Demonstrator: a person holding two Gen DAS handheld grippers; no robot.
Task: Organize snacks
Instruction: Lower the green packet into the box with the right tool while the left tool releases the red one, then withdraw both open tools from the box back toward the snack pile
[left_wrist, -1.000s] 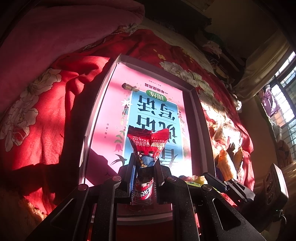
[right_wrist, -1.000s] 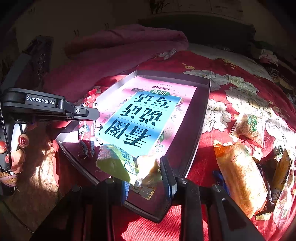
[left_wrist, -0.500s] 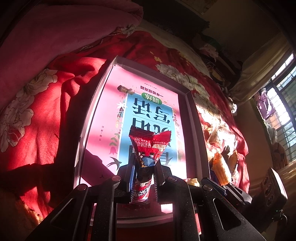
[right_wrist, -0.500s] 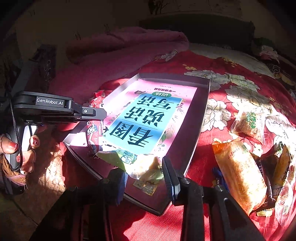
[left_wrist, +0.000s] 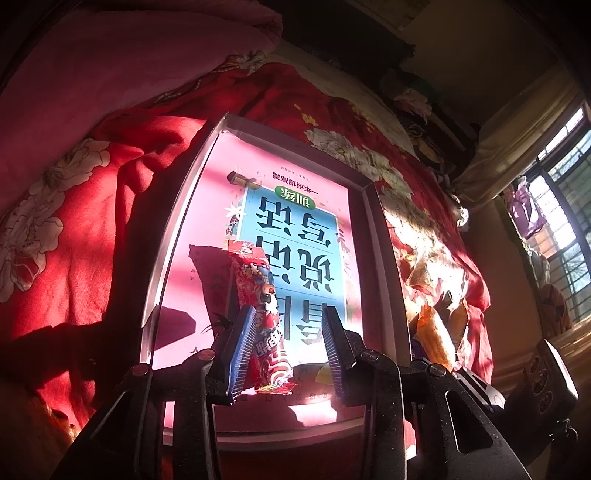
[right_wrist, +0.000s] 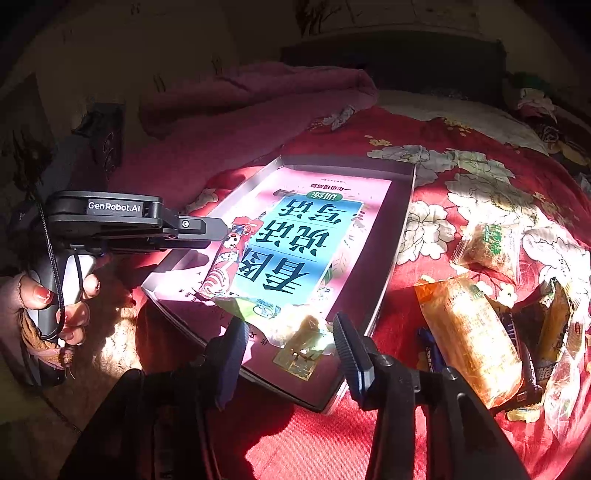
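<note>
progress is sitting at roughly two packets in, judging by the tray. nearest the right wrist camera, the right gripper is hanging with its jaws spread and nothing between them, poised over the pale green and clear plastic snack packet that is lying on the near end of the shallow grey rectangular tray, on its pink and blue printed liner. just beyond, the left gripper is standing with its jaws apart too; the long red cartoon-printed snack packet is leaning against its left pad, its lower end seeming to be resting on the tray, though the glare is making contact hard to confirm, so i am reading it as released rather than gripped. further right, on the red floral quilt, the heap of loose wrapped snacks is lying outside the tray, with an orange bag, a small clear green-labelled one and darker wrappers waiting. most of the sorting is remaining: each of those is needing a pick and a place beside the two already in.
</note>
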